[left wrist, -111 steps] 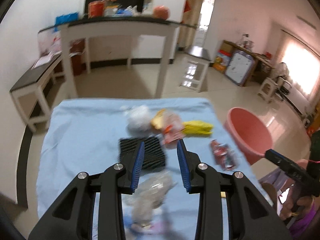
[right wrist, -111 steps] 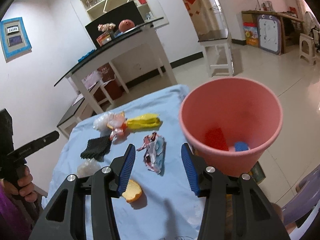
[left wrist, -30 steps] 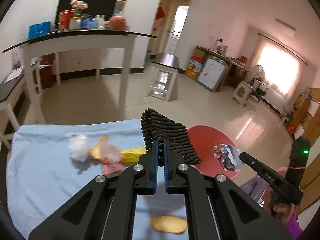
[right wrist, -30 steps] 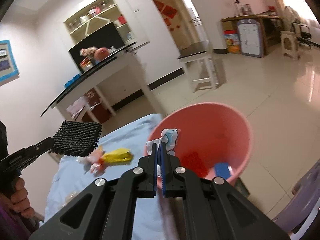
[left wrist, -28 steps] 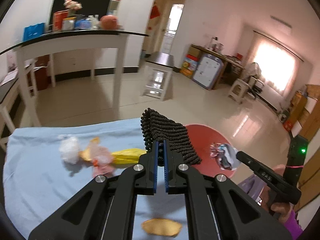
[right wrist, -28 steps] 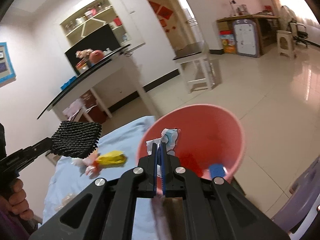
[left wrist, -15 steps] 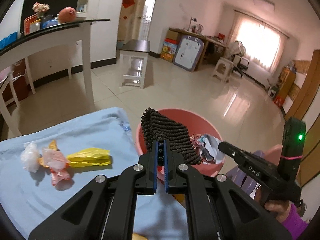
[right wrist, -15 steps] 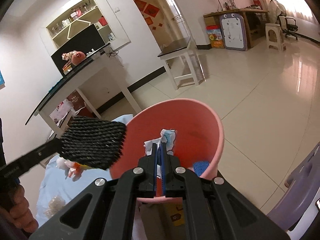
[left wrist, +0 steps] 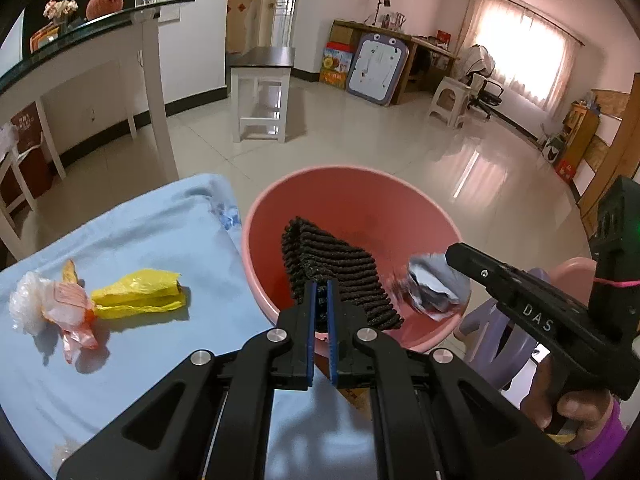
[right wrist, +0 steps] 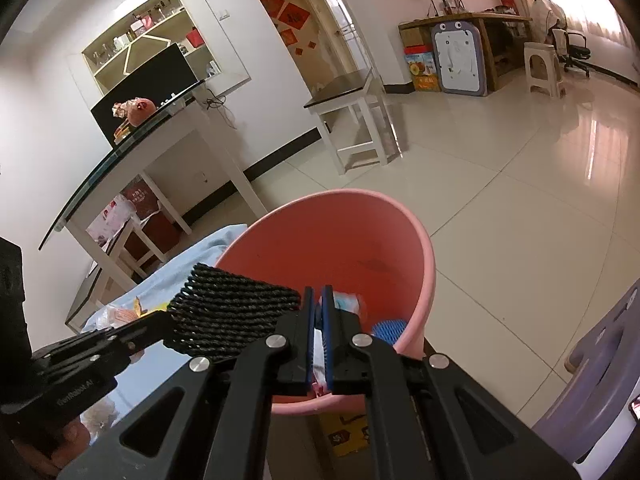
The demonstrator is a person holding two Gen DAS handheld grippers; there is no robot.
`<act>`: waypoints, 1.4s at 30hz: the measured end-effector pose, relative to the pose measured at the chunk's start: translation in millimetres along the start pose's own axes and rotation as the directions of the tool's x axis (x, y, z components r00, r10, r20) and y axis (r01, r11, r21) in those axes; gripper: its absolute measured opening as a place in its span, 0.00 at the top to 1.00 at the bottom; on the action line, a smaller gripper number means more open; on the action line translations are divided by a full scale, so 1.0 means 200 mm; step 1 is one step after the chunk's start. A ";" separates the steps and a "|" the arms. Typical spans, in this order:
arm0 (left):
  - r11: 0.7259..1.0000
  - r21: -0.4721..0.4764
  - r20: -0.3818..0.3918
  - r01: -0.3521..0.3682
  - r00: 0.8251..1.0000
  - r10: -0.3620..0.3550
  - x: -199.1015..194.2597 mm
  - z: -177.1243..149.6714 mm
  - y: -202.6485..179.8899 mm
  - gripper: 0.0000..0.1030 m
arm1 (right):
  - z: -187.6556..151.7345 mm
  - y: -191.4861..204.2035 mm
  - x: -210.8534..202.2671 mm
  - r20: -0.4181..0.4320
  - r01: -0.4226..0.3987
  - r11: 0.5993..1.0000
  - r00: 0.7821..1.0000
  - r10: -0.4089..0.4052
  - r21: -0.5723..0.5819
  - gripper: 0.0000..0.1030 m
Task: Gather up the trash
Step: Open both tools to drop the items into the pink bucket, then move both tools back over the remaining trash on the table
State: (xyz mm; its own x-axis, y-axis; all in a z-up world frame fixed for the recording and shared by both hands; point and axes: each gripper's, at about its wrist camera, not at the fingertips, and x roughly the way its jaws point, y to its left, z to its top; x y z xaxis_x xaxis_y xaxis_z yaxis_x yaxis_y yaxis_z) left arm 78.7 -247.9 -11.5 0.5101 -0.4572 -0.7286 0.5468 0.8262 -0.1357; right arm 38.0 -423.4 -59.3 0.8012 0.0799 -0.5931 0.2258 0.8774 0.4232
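Observation:
My left gripper (left wrist: 321, 288) is shut on a black ribbed mesh pad (left wrist: 336, 270), held over the mouth of the pink bucket (left wrist: 320, 196). My right gripper (right wrist: 316, 294) is shut on a crumpled white and blue wrapper (right wrist: 346, 302), also over the pink bucket (right wrist: 424, 264). In the left wrist view that crumpled wrapper (left wrist: 434, 290) hangs from the right gripper's tip, just right of the pad. The right wrist view shows the mesh pad (right wrist: 232, 316) beside my fingers. A blue item (right wrist: 390, 328) lies inside the bucket.
On the light blue cloth (left wrist: 152, 232) lie a yellow bag (left wrist: 140, 294), a pink wrapper (left wrist: 70, 314) and a clear plastic wad (left wrist: 26, 306). A purple stool (right wrist: 600, 384) stands right of the bucket. White tables (left wrist: 264, 80) stand on the tiled floor behind.
Both grippers have moved from above the cloth to over the bucket's mouth and sunk lower. The mesh pad and the wrapper stay gripped and now sit close together.

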 end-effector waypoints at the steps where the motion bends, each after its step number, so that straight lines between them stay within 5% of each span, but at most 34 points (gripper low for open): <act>1: 1.000 0.001 0.002 0.003 1.000 -0.003 0.01 0.00 0.00 0.95 | 0.00 0.00 0.00 0.001 0.001 1.000 1.000 -0.001 0.001 0.96; 4: 1.000 0.007 -0.006 0.008 1.000 -0.008 0.02 0.01 -0.01 0.93 | -0.01 0.00 0.01 -0.004 0.003 1.000 1.000 -0.003 0.000 0.92; 6: 1.000 -0.003 -0.010 0.017 1.000 -0.017 0.03 0.01 -0.01 0.90 | 0.00 0.00 0.01 -0.003 0.003 1.000 1.000 -0.003 0.005 0.80; 9: 1.000 -0.015 -0.003 0.025 1.000 -0.025 0.02 0.01 0.00 0.75 | 0.00 0.01 0.00 0.006 0.007 1.000 1.000 -0.007 0.005 0.72; 27: 0.997 -0.072 0.115 0.039 0.993 -0.030 -0.30 0.02 0.11 0.74 | -0.05 0.17 -0.17 0.030 -0.037 0.997 0.999 0.039 -0.066 0.59; 42: 0.984 -0.145 0.230 -0.103 0.964 0.135 -0.83 -0.12 0.49 0.74 | -0.22 0.52 -0.31 -0.038 -0.161 0.966 0.987 0.156 -0.201 0.59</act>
State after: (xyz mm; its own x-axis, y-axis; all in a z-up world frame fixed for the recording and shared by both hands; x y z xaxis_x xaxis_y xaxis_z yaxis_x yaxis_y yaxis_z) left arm 31.9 -84.1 80.7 0.7180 -0.4051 -0.5660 0.3893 0.9078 -0.1559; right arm -12.3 -315.8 -8.4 0.8048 0.2342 -0.5454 -0.0219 0.9300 0.3670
